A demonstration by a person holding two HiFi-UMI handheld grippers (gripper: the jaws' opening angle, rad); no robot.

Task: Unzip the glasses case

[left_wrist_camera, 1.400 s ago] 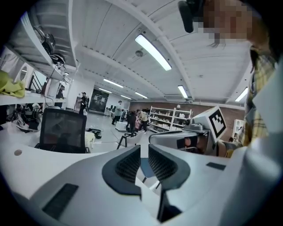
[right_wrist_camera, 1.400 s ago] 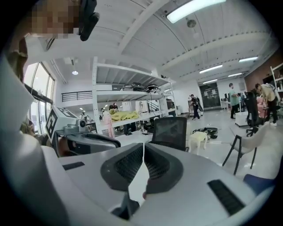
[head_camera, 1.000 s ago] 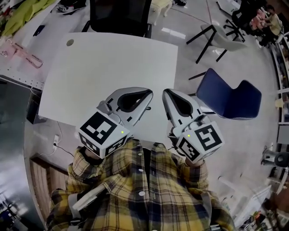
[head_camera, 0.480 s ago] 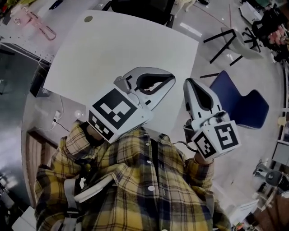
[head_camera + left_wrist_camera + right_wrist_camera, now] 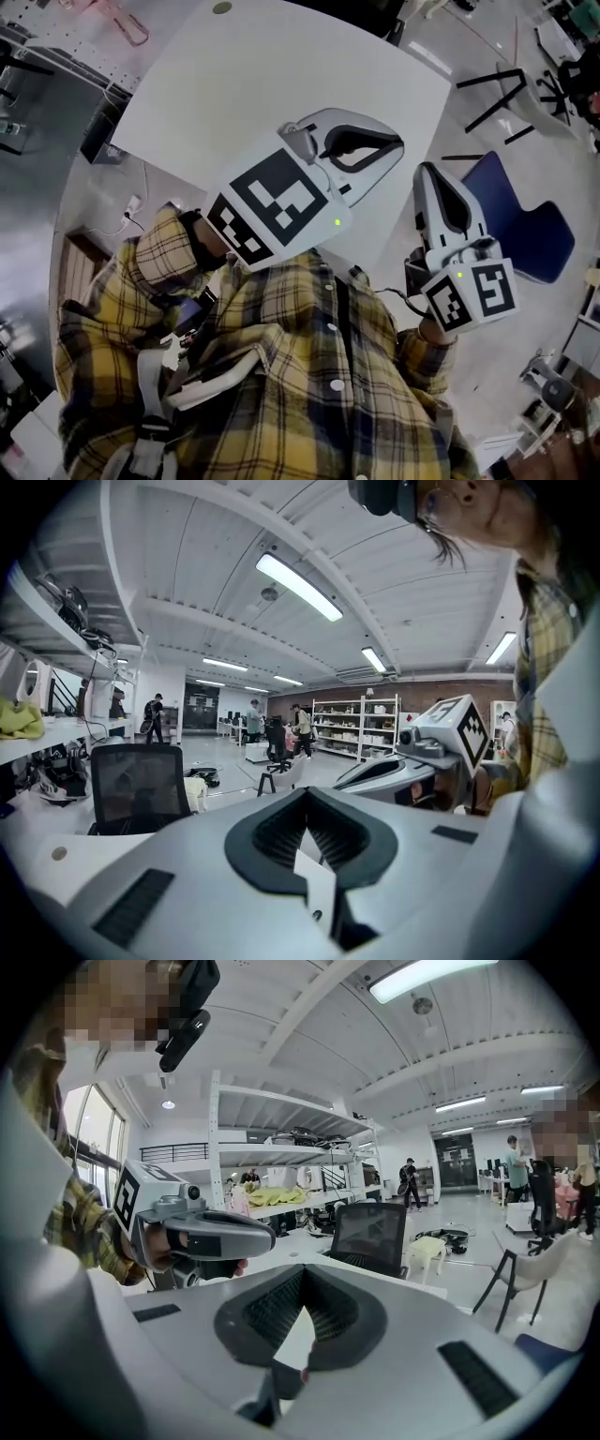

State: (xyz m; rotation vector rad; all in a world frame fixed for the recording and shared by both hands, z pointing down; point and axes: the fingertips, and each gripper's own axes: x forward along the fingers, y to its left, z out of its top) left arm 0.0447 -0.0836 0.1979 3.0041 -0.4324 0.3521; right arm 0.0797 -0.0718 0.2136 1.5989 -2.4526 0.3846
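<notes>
No glasses case shows in any view. I hold both grippers close to my chest, over the near edge of a bare white table (image 5: 262,84). My left gripper (image 5: 396,147) is shut with nothing between its pads; in its own view the tips (image 5: 305,795) meet and the right gripper (image 5: 403,771) hangs to its right. My right gripper (image 5: 425,170) sits at the table's right corner, also shut and empty. Its tips (image 5: 302,1271) touch in its own view, which shows the left gripper (image 5: 202,1232) on the left.
A blue chair (image 5: 525,234) stands on the floor to the right of the table. A black office chair (image 5: 370,1237) is at the table's far side. Shelving and several people are far off across the room.
The head view has swung, so the table now sits higher and further left in the picture. My left gripper has rolled, its marker cube now facing the camera more squarely. Both jaws stay shut.
</notes>
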